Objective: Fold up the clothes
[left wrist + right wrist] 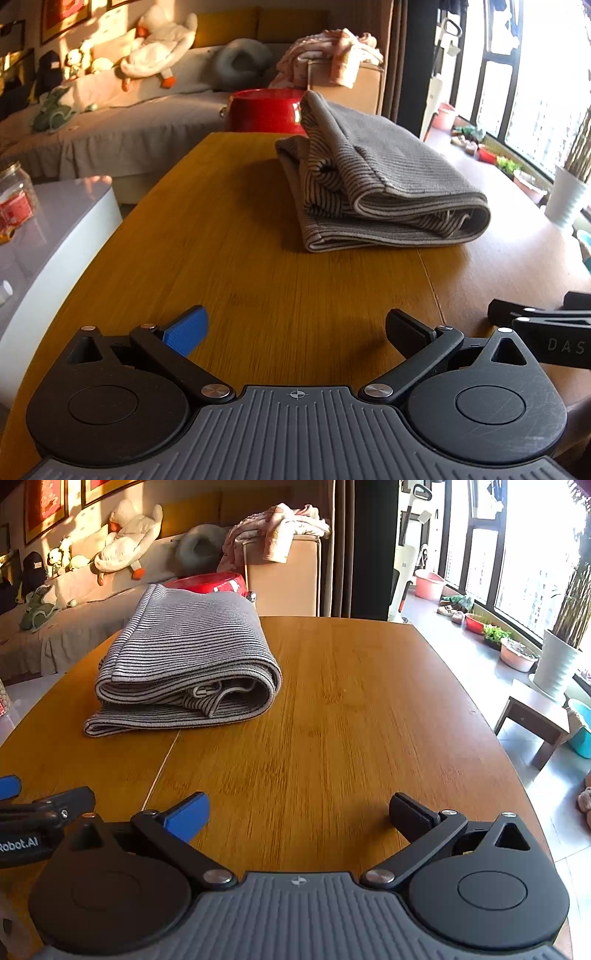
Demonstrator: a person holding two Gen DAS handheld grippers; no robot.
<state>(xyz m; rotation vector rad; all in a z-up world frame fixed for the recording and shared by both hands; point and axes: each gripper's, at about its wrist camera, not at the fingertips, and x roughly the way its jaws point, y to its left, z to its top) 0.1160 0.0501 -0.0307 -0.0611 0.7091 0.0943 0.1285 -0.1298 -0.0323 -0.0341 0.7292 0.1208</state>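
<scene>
A grey striped garment (373,181) lies folded in a thick bundle on the wooden table (258,266), toward its far side. It shows left of centre in the right wrist view, garment (188,661) on table (369,709). My left gripper (295,332) hovers over the near part of the table, well short of the bundle, open with nothing between its fingers. My right gripper (299,814) is beside it, also open and empty. Each gripper's side shows at the edge of the other's view.
A red pot (266,109) stands just behind the garment. A cardboard box (347,85) draped with pink clothes (328,50) is further back. A sofa (110,110) with plush toys lies to the left, a white side table (55,229) at left, plant pots (557,664) by the window.
</scene>
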